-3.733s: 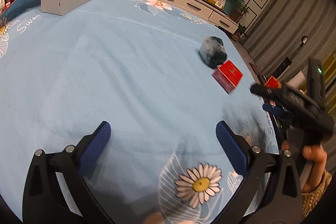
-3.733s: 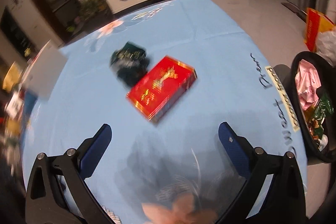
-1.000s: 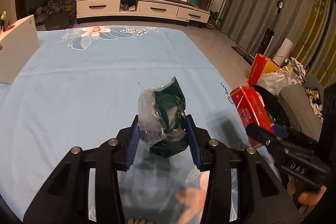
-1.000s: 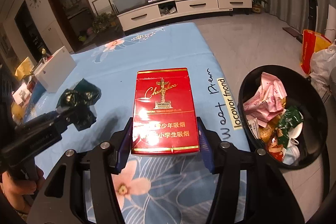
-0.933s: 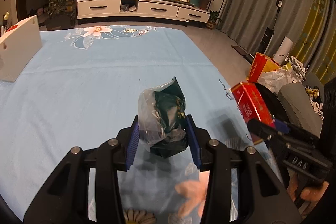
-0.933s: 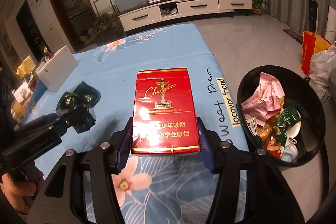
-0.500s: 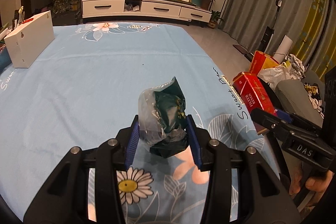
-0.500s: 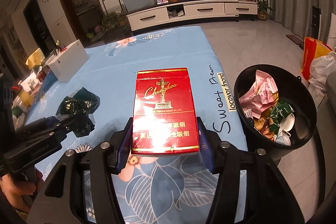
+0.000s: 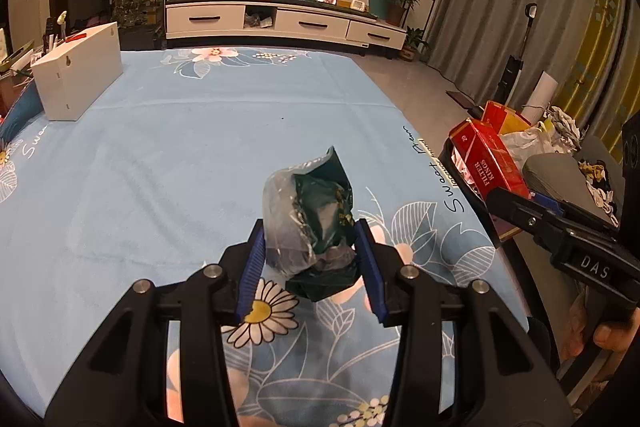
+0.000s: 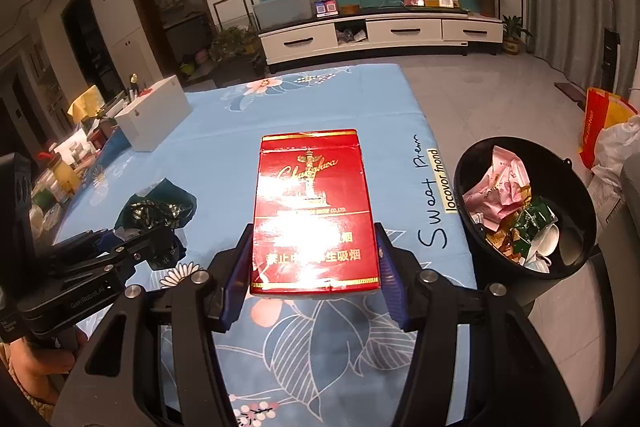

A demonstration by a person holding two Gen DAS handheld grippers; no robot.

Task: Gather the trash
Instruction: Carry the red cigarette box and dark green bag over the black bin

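Change since earlier: both grippers have lifted their loads off the blue floral cloth (image 9: 168, 163) and carried them toward its right edge; a few seconds back both were open over the cloth with the trash lying on it.
Right gripper (image 10: 314, 279): closed firmly on the red cigarette box (image 10: 314, 207), blue pads flat against its two long sides, box held level above the cloth.
Left gripper (image 9: 310, 259): closed on the crumpled green wrapper (image 9: 312, 219), pinched low, most of the wrapper standing up above the pads.
Bin (image 10: 472, 163): black, round, on the floor just beside the cloth's right edge, already partly filled with pink and green wrappers; it sits to the right of the box, not under it.
Step in hand: judged to be the carry to the bin, the box first since it is nearer.
Doing it well: bring the right gripper over the rim to the middle of the opening before loosening; a rigid box released near the rim could bounce out onto the floor.
Wrapper advice: it is light and springy, so lower it close to the contents and open wide, or it may cling to a pad.
Spacing: the two grippers are near each other; take turns over the bin.
Elsewhere: a white box (image 9: 76, 83) stands at the cloth's far left, well apart.
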